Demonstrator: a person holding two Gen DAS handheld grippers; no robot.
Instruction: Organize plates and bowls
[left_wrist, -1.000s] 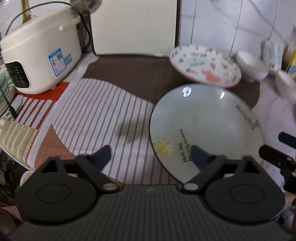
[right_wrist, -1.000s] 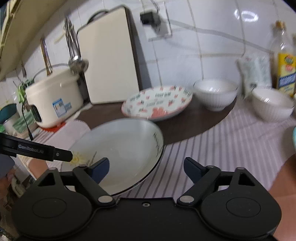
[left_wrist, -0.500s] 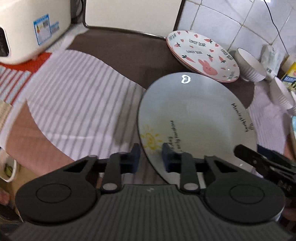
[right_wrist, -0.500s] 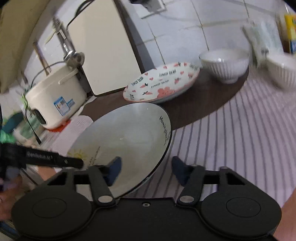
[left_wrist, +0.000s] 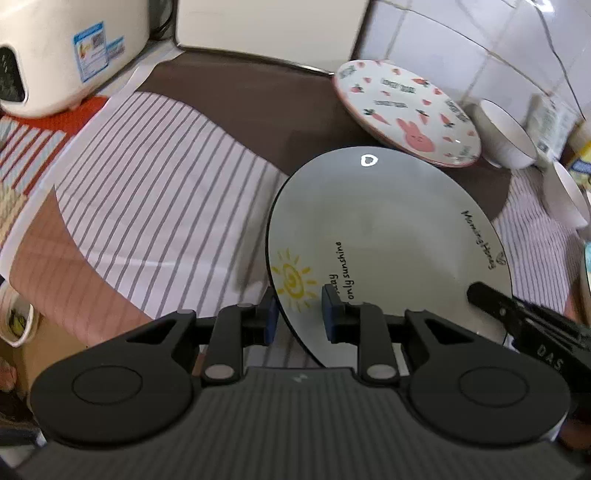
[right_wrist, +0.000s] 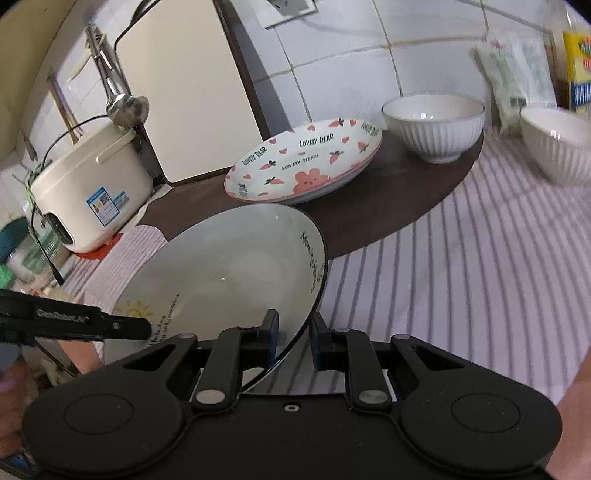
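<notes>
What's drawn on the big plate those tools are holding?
A yellow sun with black handwriting on the white plate, clearest from the left wrist view.

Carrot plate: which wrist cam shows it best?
The right wrist view. There the carrot plate sits near the middle, sharp, with its whole rim, lettering and rabbit print readable. The left wrist view also shows the plate whole, but blurred and pushed toward the upper right.

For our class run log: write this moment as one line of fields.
left gripper: shut on round white sunshine plate rim | right gripper: jaws just closed on same plate's opposite rim
</notes>
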